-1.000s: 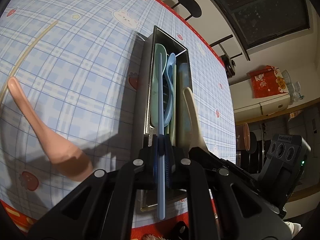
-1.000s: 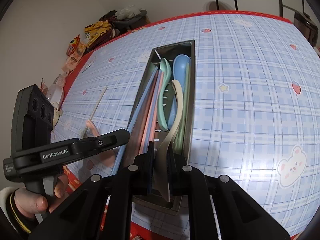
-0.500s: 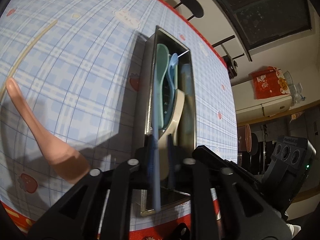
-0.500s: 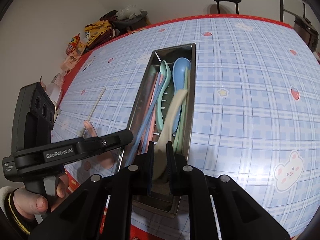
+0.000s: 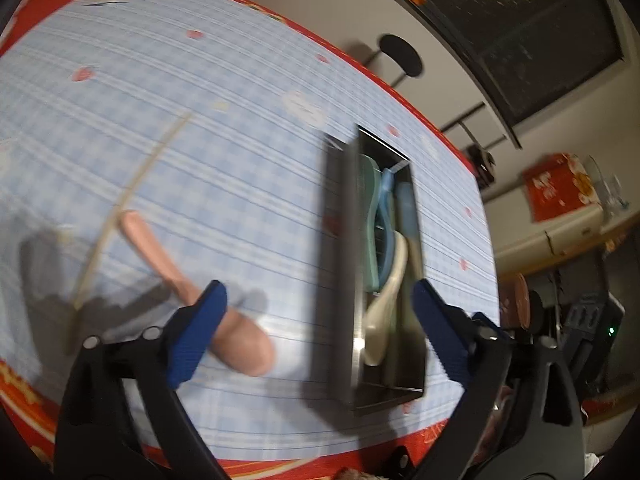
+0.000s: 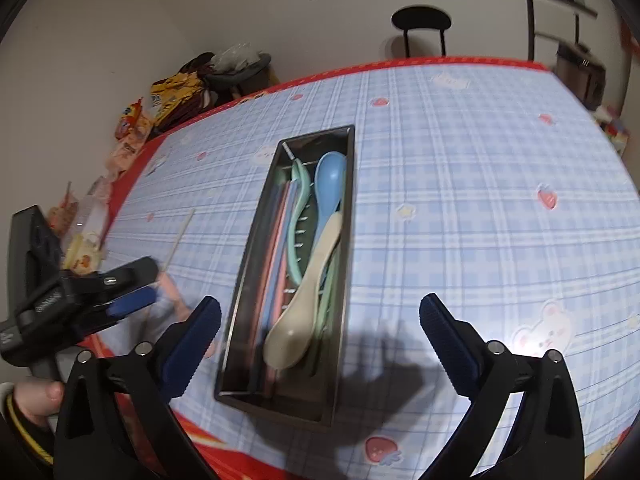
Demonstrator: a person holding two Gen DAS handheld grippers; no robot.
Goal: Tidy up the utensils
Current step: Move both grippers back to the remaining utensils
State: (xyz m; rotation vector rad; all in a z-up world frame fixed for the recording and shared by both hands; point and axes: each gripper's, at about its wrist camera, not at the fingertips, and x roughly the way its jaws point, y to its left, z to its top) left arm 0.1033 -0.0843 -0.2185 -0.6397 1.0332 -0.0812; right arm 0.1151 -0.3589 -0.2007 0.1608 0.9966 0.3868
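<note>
Both grippers have their jaws spread wide and hold nothing. The right gripper (image 6: 320,316) hangs over the near end of the tray (image 6: 346,216), a long, narrow box of dull grey metal with straight walls and square corners. The fingers (image 6: 448,344) are black plastic arms tipped with ribbed blue pads.

Inside the tray lie smooth, matte utensils in pastel colours. A cream spoon (image 6: 304,300) rests on top, its rounded bowl toward the near end and its handle slanting up to the right wall. Under it a blue spoon (image 6: 330,184) points its oval bowl to the far end, beside a mint spoon (image 6: 300,208) with a curved handle. Along the left wall run thin straight chopsticks (image 6: 276,248), pink and blue.

The left gripper (image 5: 316,308) is over the cloth (image 5: 240,168), a glossy blue plaid sheet with a red border, printed with strawberries and bears. Its left pad overlaps a pink spoon (image 5: 224,320) that lies on the cloth, left of the tray (image 5: 342,264) and apart from it. A pale, thin stick (image 5: 132,200) lies just beyond the pink handle. This view is blurred.
</note>
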